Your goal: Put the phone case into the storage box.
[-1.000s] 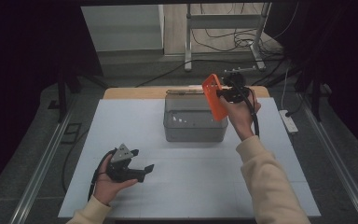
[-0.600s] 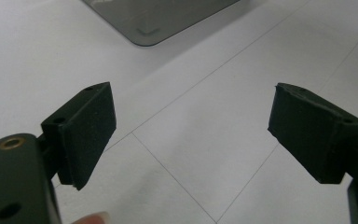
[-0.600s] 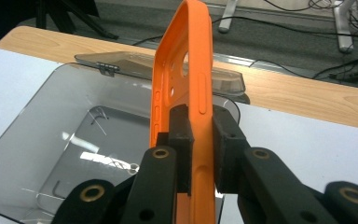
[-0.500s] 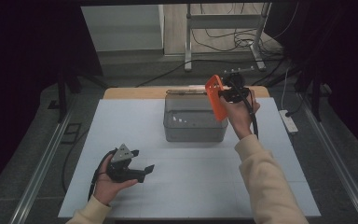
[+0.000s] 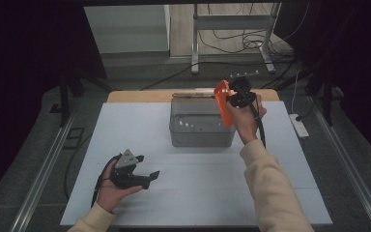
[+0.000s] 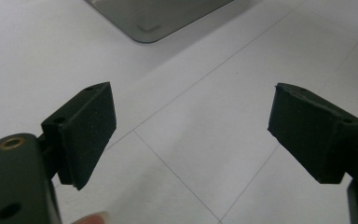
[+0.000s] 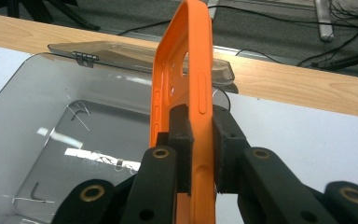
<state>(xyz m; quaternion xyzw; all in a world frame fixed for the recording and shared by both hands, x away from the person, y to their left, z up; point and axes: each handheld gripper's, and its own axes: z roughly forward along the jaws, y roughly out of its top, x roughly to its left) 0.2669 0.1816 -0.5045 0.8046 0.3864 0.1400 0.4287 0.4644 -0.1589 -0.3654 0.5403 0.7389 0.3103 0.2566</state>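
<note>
Orange phone case [image 7: 186, 70] upright between right gripper [image 7: 200, 149] pads, above clear box [image 7: 37, 140].

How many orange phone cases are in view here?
1. The orange phone case is clamped on edge in the right tool, held above the right end of the clear box at the table's far side. The box interior looks empty.

The bin [image 5: 200, 126] sits toward the back middle of the table [image 5: 125, 125], its lid [image 7: 140, 55] lying just behind it, the phone case [image 5: 221, 102] up over its right edge (lengthwise upright), and the left gripper [image 5: 142, 176] well off front-left.
</note>
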